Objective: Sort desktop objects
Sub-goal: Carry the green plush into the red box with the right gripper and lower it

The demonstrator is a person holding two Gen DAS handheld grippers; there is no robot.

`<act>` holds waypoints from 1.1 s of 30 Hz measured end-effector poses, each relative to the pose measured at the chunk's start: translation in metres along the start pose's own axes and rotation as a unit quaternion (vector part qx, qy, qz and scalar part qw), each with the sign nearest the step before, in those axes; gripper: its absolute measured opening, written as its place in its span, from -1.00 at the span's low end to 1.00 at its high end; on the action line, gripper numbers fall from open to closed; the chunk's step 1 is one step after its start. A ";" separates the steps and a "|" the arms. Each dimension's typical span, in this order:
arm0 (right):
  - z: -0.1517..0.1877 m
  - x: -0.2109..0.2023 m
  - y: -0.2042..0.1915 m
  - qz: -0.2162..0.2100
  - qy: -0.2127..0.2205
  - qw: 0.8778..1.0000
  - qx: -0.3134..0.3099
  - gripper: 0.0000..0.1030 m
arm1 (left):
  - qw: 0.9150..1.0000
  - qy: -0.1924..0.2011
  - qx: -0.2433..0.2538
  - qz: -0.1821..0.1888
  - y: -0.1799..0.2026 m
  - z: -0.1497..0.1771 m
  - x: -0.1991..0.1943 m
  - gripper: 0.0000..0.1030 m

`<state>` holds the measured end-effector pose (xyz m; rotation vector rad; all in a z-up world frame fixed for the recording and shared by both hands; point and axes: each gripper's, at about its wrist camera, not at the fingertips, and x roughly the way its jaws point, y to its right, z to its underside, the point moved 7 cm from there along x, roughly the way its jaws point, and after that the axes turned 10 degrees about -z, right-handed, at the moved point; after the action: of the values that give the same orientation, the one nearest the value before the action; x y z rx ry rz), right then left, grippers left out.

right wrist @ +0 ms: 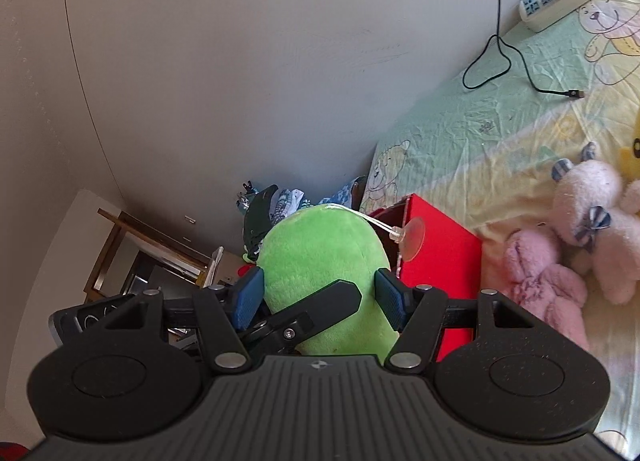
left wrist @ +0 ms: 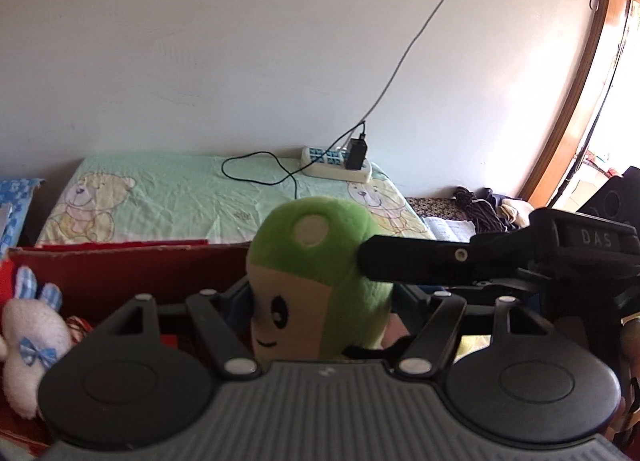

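Right wrist view: the right gripper pinches the green plush toy between its blue pads. In the left wrist view the toy sits between the left gripper fingers; whether they clamp it I cannot tell.

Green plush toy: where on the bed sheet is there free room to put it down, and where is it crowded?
The green plush toy could go on the bare bed sheet between the wall and the black cable, or between that cable and the red box. It is crowded near the pink plush and white bunny, and at the power strip.
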<state>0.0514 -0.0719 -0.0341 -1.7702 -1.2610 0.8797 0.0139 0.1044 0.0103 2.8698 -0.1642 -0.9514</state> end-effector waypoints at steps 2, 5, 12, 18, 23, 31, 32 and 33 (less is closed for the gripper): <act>0.003 0.018 -0.004 -0.004 -0.004 1.000 -0.004 0.24 | 1.000 0.001 -0.003 -0.008 -0.017 -0.001 -0.003 0.40; 0.009 0.045 -0.010 -0.011 -0.011 1.000 -0.005 0.25 | 1.000 -0.001 -0.007 -0.020 -0.043 0.000 -0.007 0.40; 0.023 0.103 -0.012 -0.018 -0.034 0.999 -0.012 0.25 | 0.999 -0.018 -0.010 -0.042 -0.096 0.007 -0.003 0.40; 0.034 0.142 -0.004 -0.016 -0.045 0.999 0.001 0.25 | 0.998 -0.038 0.011 -0.058 -0.128 0.016 0.010 0.40; 0.041 0.163 0.006 -0.005 -0.048 0.999 0.017 0.25 | 0.996 -0.064 0.013 -0.064 -0.150 0.027 0.028 0.40; 0.056 0.187 0.028 0.028 -0.056 0.996 0.066 0.26 | 0.992 -0.099 0.024 -0.074 -0.169 0.049 0.045 0.40; 0.057 0.188 0.031 0.030 -0.057 0.995 0.073 0.26 | 0.991 -0.103 0.026 -0.076 -0.171 0.051 0.046 0.39; 0.058 0.189 0.032 0.031 -0.057 0.995 0.079 0.26 | 0.991 -0.107 0.027 -0.077 -0.172 0.053 0.048 0.39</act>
<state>0.0660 0.1143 -0.1076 -1.6617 -1.1786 1.1001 0.0317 0.2641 -0.0846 2.8579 0.0129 -1.3018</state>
